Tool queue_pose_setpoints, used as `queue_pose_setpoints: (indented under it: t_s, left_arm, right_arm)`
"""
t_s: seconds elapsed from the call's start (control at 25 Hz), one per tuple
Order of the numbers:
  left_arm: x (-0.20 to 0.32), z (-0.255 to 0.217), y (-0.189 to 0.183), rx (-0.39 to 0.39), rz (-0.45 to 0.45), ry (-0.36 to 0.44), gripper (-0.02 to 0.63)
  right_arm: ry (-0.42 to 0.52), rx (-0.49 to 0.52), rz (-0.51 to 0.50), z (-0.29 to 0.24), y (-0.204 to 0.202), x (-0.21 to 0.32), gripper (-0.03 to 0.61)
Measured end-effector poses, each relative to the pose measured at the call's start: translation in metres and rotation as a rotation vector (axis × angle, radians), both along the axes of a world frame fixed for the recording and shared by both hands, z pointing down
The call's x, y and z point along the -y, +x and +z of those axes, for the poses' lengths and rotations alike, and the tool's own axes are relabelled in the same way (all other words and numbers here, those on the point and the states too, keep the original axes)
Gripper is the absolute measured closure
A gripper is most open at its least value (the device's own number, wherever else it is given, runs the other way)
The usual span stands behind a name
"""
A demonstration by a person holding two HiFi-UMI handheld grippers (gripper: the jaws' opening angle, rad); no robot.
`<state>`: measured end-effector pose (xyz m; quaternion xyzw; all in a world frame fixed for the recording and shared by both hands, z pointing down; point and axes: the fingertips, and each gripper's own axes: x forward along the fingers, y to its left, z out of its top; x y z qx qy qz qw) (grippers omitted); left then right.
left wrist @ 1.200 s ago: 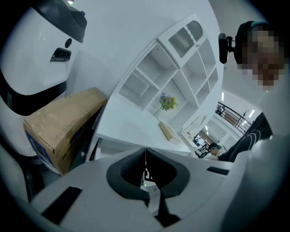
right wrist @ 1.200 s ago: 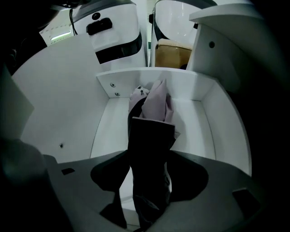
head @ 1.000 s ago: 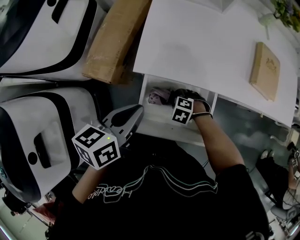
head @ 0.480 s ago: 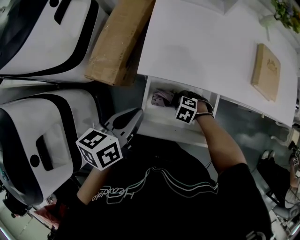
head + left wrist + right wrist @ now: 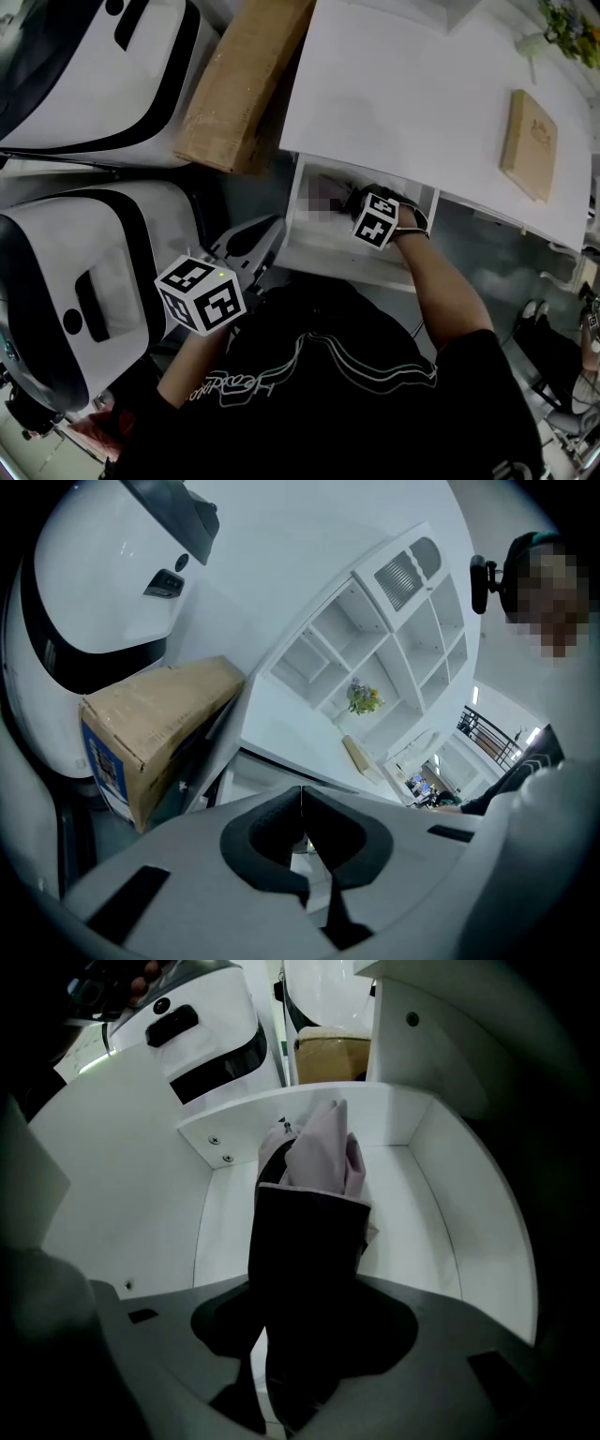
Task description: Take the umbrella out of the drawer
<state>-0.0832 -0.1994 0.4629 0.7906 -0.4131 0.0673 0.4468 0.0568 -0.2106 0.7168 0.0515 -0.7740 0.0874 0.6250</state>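
Before the white counter, the left tool hangs closed nearby at left, while in the open drawer the right tool points down, jaws closing around the folded umbrella, whose length runs away toward the far wall.
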Motion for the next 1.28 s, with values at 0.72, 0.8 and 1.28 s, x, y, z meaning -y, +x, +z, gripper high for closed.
queue_pose_setpoints:
  t_s: [0.72, 0.8, 1.28]
  left_arm:
    - [-0.076, -0.082, -0.004, -0.032, 0.092, 0.114, 0.592]
    - [-0.092, -0.094, -0.004, -0.037, 0.103, 0.135, 0.592]
    - [-0.165, -0.160, 0.003, -0.048, 0.173, 0.300, 0.594]
  right_arm:
    - [0.237, 0.149, 0.205, -0.161, -0.005, -0.045, 0.362]
    - [0.289, 0.174, 0.227, -0.189, -0.008, -0.053, 0.361]
    - [0.411, 0.613, 0.542, -0.338, -0.032, -0.131, 0.361]
